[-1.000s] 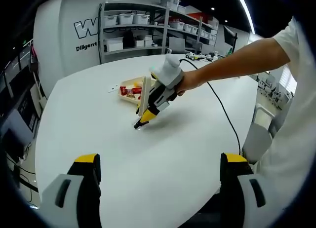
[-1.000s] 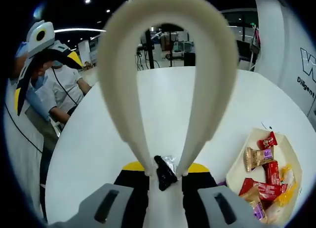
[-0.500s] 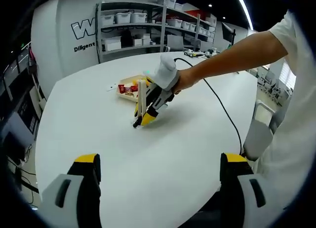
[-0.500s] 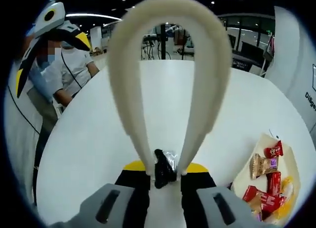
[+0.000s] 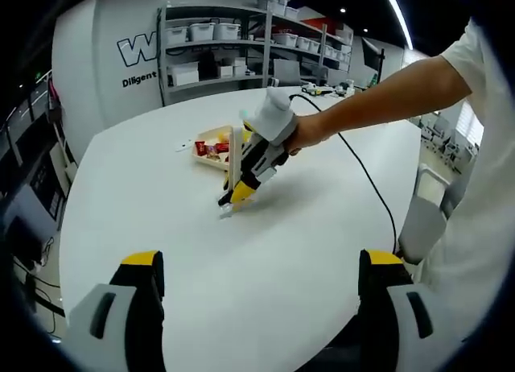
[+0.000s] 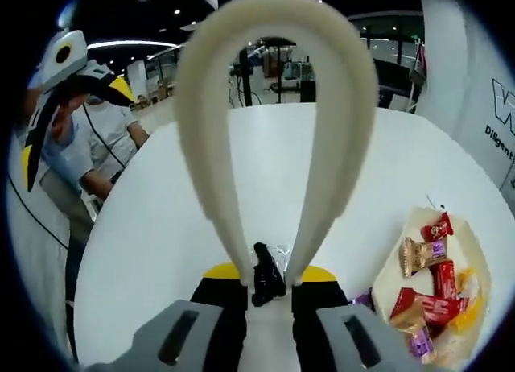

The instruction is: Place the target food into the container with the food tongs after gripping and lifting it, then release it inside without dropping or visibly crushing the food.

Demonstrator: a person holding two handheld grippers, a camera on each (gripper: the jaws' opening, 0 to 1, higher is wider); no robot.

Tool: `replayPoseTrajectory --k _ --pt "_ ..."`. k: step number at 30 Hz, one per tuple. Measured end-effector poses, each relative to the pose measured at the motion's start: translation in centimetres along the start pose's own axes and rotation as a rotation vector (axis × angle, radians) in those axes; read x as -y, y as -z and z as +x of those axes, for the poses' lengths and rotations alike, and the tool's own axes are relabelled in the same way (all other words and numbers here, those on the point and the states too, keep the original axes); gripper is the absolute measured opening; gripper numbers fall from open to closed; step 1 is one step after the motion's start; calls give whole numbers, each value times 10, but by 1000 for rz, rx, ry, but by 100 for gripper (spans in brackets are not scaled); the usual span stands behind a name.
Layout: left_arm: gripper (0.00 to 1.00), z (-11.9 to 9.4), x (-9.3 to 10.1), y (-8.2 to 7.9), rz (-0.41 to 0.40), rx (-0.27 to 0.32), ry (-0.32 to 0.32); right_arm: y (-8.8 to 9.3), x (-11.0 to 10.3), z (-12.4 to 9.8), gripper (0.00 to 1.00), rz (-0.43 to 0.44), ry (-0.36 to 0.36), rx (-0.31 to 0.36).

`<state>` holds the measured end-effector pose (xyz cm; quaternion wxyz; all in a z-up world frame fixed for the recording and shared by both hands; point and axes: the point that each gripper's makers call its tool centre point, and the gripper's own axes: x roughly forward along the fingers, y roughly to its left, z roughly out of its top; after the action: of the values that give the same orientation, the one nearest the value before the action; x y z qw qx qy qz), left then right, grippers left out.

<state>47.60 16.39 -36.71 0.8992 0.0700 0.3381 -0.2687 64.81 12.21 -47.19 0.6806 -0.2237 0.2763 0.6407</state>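
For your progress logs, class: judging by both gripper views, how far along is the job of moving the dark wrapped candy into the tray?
Done: the tongs, held in the right gripper, pinch the dark candy. In hand: the candy sits just above the white table, beside the tray of wrapped sweets. Left: carrying it over and releasing it inside. The left gripper is open, idle.
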Motion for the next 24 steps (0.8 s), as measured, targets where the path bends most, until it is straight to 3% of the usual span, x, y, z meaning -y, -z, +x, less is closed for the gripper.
replayPoseTrajectory --k 3,10,18,24 --pt "99 0 1 0 -1 3 2 -12 8 -14 14 40 20 56" --pt "99 2 4 -3 1 12 10 -19 28 -50 14 83 103 104" --pt "99 1 8 -4 9 15 17 -10 60 -80 15 130 204 108" --pt "99 0 9 0 6 10 16 1 70 -83 15 159 242 94"
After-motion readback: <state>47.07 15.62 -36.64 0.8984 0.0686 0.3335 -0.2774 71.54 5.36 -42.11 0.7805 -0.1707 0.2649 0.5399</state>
